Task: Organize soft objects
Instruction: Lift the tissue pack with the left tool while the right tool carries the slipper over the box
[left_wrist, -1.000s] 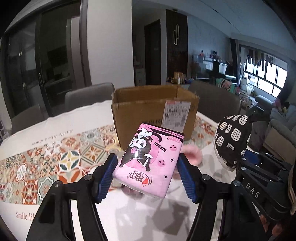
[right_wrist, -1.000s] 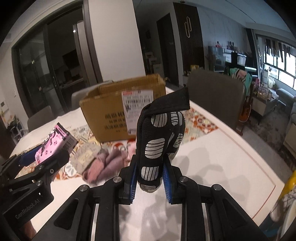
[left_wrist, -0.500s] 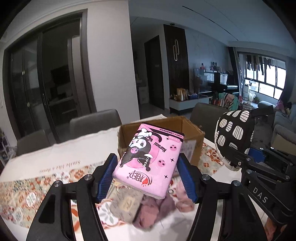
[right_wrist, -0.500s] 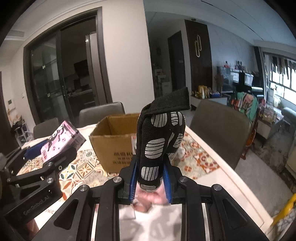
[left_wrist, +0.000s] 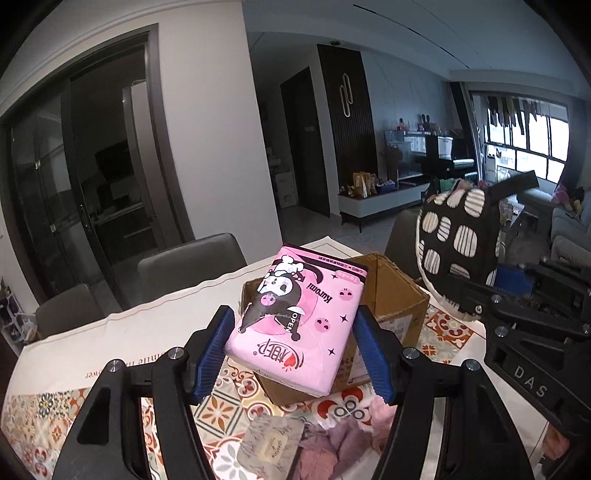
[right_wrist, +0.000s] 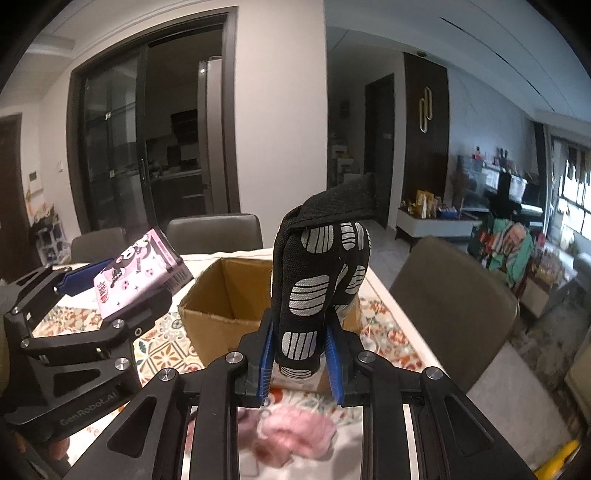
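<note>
My left gripper (left_wrist: 295, 343) is shut on a pink tissue pack (left_wrist: 295, 325) with a cartoon print, held in the air in front of an open cardboard box (left_wrist: 391, 295). The same pack (right_wrist: 136, 273) shows at the left of the right wrist view. My right gripper (right_wrist: 299, 354) is shut on a black sock with white striped grip patches (right_wrist: 317, 280), held upright over the near side of the box (right_wrist: 221, 314). The sock (left_wrist: 458, 243) also appears at the right of the left wrist view. The box interior looks bare where it shows.
Pink and mauve fluffy socks (right_wrist: 295, 432) and a grey card-like packet (left_wrist: 269, 443) lie on the patterned tablecloth (left_wrist: 44, 417) below the grippers. Grey chairs (left_wrist: 188, 262) ring the table; one chair (right_wrist: 450, 306) stands at the right edge.
Both grippers rose and moved toward the box, each keeping its load. The box sank lower in both views and its open top came into sight.
</note>
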